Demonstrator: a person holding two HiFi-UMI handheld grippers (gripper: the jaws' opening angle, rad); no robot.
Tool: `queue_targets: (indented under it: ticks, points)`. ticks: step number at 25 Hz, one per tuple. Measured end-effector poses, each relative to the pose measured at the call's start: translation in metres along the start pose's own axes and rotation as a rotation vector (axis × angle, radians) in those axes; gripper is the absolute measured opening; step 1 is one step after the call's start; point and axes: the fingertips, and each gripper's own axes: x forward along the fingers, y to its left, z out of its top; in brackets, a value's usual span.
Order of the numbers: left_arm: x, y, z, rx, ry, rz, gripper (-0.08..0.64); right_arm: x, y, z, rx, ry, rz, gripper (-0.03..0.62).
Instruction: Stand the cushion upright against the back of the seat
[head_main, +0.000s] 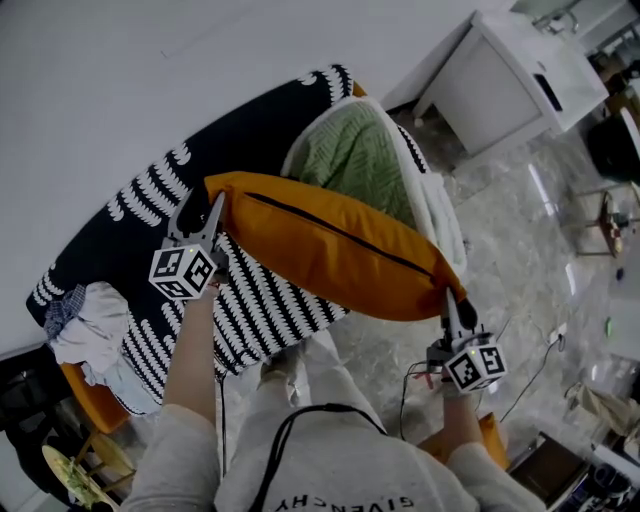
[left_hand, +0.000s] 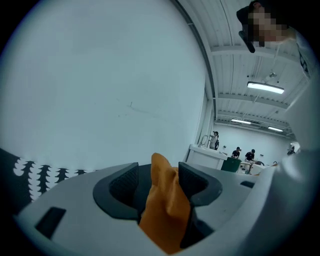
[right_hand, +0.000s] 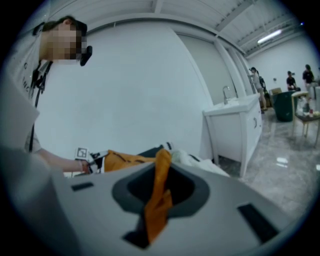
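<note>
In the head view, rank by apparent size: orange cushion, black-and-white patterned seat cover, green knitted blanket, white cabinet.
1. Black-and-white patterned seat cover
2. Orange fabric cushion
3. White cabinet
4. Green knitted blanket
The last two are unsure: the cabinet is farther off and the cushion covers part of the blanket.

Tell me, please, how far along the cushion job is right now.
Done: the left gripper and right gripper each pinch a corner of the orange cushion. In hand: it hangs lifted, lying lengthwise over the patterned seat. Left: standing it upright against the seat's back.
</note>
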Motion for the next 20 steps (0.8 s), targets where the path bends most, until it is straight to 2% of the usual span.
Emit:
queue_targets:
  ticks: [4,9,12,16,20]
  points:
    - [0.005,-0.01,0.005,-0.032,-0.004,-0.071,0.253,-0.003,-0.001,-0.004,-0.014,0.013,0.012,0.058]
    - [0.011,-0.008,0.0,-0.063,0.025,-0.067,0.253,-0.003,-0.004,-0.006,-0.002,0.013,0.009,0.058]
    - [0.008,-0.01,-0.002,-0.081,0.023,-0.058,0.197,-0.002,-0.007,-0.006,-0.012,0.021,0.015,0.058]
    - [0.001,-0.009,-0.007,-0.15,0.001,-0.035,0.116,0.001,-0.009,-0.005,-0.02,0.028,0.019,0.058]
    - [-0.008,-0.004,-0.014,-0.157,0.013,-0.004,0.092,0.006,-0.005,-0.003,-0.065,0.046,0.022,0.058]
